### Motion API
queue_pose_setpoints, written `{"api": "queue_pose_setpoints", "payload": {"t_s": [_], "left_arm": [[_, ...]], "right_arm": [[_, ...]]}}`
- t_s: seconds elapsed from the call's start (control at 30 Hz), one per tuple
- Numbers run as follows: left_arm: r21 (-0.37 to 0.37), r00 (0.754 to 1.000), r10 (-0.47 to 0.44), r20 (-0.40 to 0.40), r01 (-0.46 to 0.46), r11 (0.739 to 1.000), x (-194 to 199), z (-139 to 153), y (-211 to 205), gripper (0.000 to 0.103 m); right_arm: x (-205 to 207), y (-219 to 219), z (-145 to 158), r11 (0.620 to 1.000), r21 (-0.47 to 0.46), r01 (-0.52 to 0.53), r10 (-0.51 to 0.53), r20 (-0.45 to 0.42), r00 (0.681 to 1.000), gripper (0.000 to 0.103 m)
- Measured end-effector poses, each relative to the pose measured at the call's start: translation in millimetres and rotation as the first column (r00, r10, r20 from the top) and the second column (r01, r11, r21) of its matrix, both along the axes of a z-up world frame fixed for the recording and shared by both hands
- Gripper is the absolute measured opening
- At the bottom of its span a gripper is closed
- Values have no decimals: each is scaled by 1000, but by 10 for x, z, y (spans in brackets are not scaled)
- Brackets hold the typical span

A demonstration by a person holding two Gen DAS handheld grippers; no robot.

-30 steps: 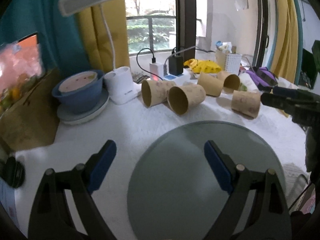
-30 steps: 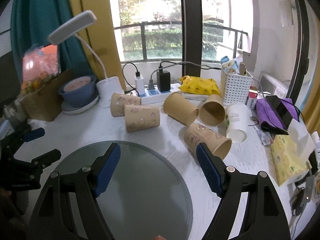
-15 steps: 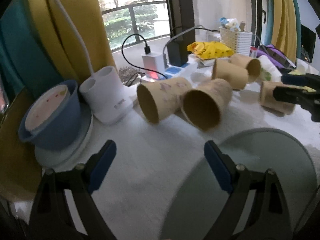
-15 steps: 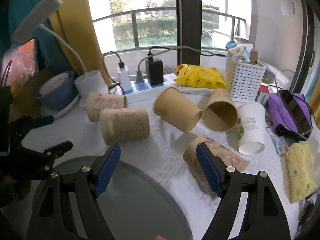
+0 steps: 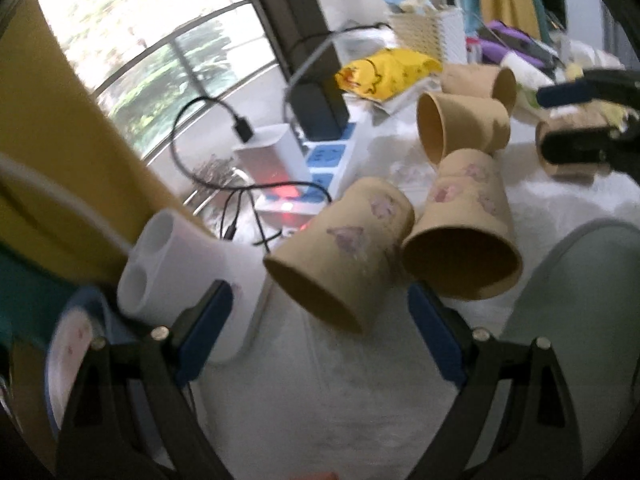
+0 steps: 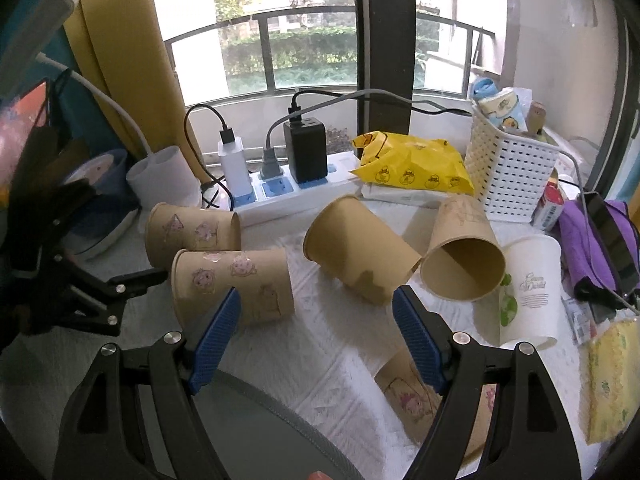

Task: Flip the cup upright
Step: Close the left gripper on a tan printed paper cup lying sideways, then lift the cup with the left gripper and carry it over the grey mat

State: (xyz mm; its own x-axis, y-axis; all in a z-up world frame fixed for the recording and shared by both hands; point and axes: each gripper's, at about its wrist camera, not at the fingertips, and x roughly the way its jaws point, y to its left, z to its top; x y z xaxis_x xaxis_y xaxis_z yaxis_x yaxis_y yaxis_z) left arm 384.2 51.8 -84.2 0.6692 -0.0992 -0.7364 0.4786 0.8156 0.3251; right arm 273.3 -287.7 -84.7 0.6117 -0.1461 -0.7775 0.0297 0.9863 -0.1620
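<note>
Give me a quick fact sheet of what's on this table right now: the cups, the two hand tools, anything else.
brown paper cups: six, all on their sides
white cup: lying near the purple cloth
left gripper: jaws open, nearest a stickered cup
right gripper: jaws open, holding nothing
power strip: behind the cups, chargers plugged in
white basket: far right
cups upright: none

A lived-in home room — balcony window [image 6: 304, 48], yellow curtain [image 6: 120, 40], cluttered power strip [image 6: 280, 196], snack bag [image 6: 412, 168].

Stickered cups [image 5: 344, 264] touching; lamp base [image 5: 180, 276] crowds left.
</note>
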Motion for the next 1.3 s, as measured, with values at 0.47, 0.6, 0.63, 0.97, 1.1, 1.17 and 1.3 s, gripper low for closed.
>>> {"api": "queue_pose_setpoints", "payload": {"t_s": [0.47,0.6,0.63,0.97,1.1,1.17,1.3], "left_arm": [[121,978,-193,-85,202,972,298,-177,-153,90],[91,973,-196,-119,208,974,306,-194,-112,78],[82,973,-196,-119,206,975,304,-187,-101,78],[41,983,-151,-102,155,987,45,-36,42,76],[12,992,-107,-67,108,994,-135,156,125,76],[-8,995,-81,-52,81,997,-269,265,164,76],[-46,1000,-27,-15,26,999,-599,494,182,76]], "right_arm": [[-43,-188,47,999,32,28,-28,11,1000,81],[-59,-204,70,999,33,30,-31,17,999,81],[-65,-201,77,999,33,28,-29,19,999,81],[-153,-102,225,999,32,5,-6,46,999,81],[-240,-27,324,999,33,-14,12,62,998,81],[-307,13,380,999,34,-24,22,71,997,81],[-469,78,491,998,39,-40,36,90,995,81]]}}
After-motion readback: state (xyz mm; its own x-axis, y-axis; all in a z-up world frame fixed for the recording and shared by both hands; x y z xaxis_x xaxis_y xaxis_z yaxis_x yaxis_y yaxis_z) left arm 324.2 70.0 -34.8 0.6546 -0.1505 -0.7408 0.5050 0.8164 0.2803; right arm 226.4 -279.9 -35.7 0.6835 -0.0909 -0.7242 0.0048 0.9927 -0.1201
